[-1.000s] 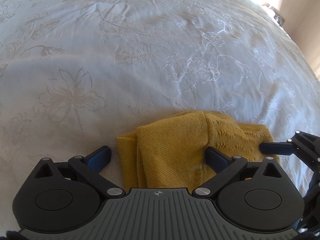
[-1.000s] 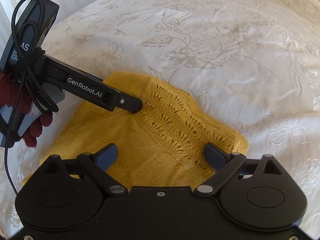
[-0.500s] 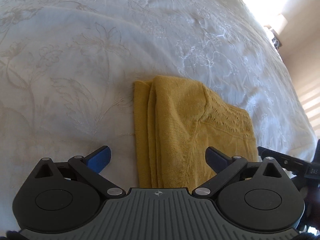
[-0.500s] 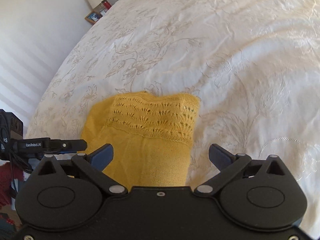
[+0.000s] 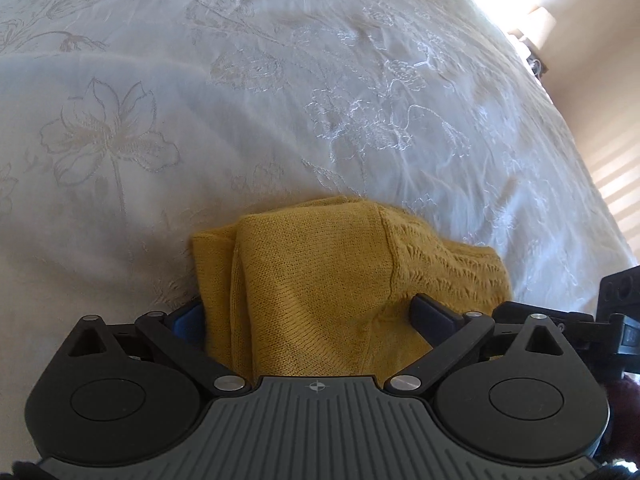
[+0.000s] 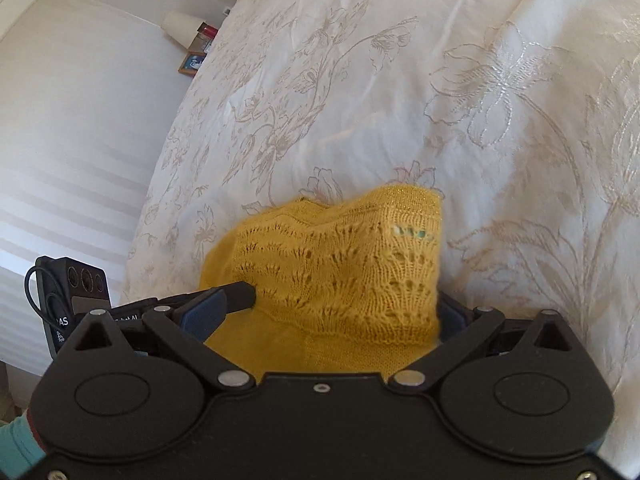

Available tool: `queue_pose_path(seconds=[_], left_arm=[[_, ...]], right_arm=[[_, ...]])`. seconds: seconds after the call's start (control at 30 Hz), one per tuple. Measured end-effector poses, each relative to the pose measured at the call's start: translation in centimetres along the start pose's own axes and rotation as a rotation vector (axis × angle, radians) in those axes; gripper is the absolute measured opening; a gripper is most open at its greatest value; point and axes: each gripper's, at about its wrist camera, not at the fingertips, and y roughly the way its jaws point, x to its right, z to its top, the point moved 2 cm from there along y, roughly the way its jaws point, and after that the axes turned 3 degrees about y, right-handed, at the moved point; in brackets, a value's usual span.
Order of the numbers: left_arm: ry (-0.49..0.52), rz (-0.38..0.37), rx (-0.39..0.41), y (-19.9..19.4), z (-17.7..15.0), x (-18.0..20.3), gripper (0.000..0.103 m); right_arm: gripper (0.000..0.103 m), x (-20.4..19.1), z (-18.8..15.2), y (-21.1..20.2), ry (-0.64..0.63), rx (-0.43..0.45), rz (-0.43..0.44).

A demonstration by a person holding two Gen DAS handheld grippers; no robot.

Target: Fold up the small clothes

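Observation:
A folded mustard-yellow knit garment [image 5: 320,292] lies on the white embroidered bedspread [image 5: 280,100]. My left gripper [image 5: 308,316] is open, with the garment's near part bunched up between its blue pads. In the right wrist view the garment's lace-knit part [image 6: 340,272] rises between the fingers of my right gripper [image 6: 328,316], which is also open. The left gripper's fingertip [image 6: 240,296] touches the garment's left side there. The right gripper's body [image 5: 560,320] shows at the right edge of the left wrist view.
The bedspread [image 6: 440,80] stretches wide beyond the garment. A bedside lamp [image 5: 540,24] stands at the far right. A white cup [image 6: 182,26] and small items sit on a surface past the bed's left edge, by a white wall.
Both grippers have moved in low over the garment from a pulled-back position, so it now fills the gap between each pair of fingers. The garment's far edge has bunched upward.

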Motion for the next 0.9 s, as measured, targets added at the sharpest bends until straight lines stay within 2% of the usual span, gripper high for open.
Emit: queue_pose_path(seconds=[0.07,0.1,0.13,0.17,0.2,0.23,0.27,0.4,0.5,0.6,0.7,0.9], left_arm=[[-0.003,-0.006,0.012,-0.4,-0.5,-0.1,0.098],[-0.003,-0.001,0.017,-0.6,-0.6,-0.1,0.087],[-0.004,0.008,0.026,-0.8,-0.8,-0.1,0.079],[-0.009,0.006,0.034,-1.1,-0.9,-0.1,0.056],[-0.013,-0.017,0.032,-1.2,-0.9,-0.1,0.038],[-0.016,-0.036,0.033,-1.3,-1.0,0.0,0.033],[-0.010,-0.040,0.036,-1.5,-1.0,0.2,0.028],[0.068,-0.004,0.074,-3.0,-1.2,2.3,0.025],[0.098,-0.002,0.127,-5.4,-1.5,4.4,0.025],[0.175,-0.010,0.210,-8.8,-2.4,7.3,0.024],[0.258,-0.022,0.285,-12.1,-3.6,10.4,0.024],[0.366,-0.074,0.366,-16.8,-6.3,16.2,0.024]], right_arm=[[0.103,-0.1,-0.3,0.0,-0.008,-0.008,-0.005],[0.103,-0.3,-0.4,0.0,-0.008,-0.012,-0.007],[0.098,-0.5,-0.5,0.0,-0.011,-0.017,-0.018],[0.078,-0.7,-0.5,0.0,-0.024,-0.019,-0.045],[0.062,-0.9,-0.6,-0.1,-0.040,-0.021,-0.089],[0.048,-1.1,-0.7,-0.1,-0.055,-0.029,-0.108],[0.046,-1.4,-0.8,-0.3,-0.068,-0.018,-0.115],[0.042,-5.2,-1.7,-1.8,-0.217,0.028,-0.207],[0.040,-8.3,-2.8,-4.1,-0.304,0.083,-0.223],[0.040,-11.2,-4.3,-6.8,-0.386,0.146,-0.225],[0.040,-13.0,-5.8,-9.9,-0.416,0.210,-0.206],[0.040,-15.9,-8.6,-16.0,-0.455,0.322,-0.182]])
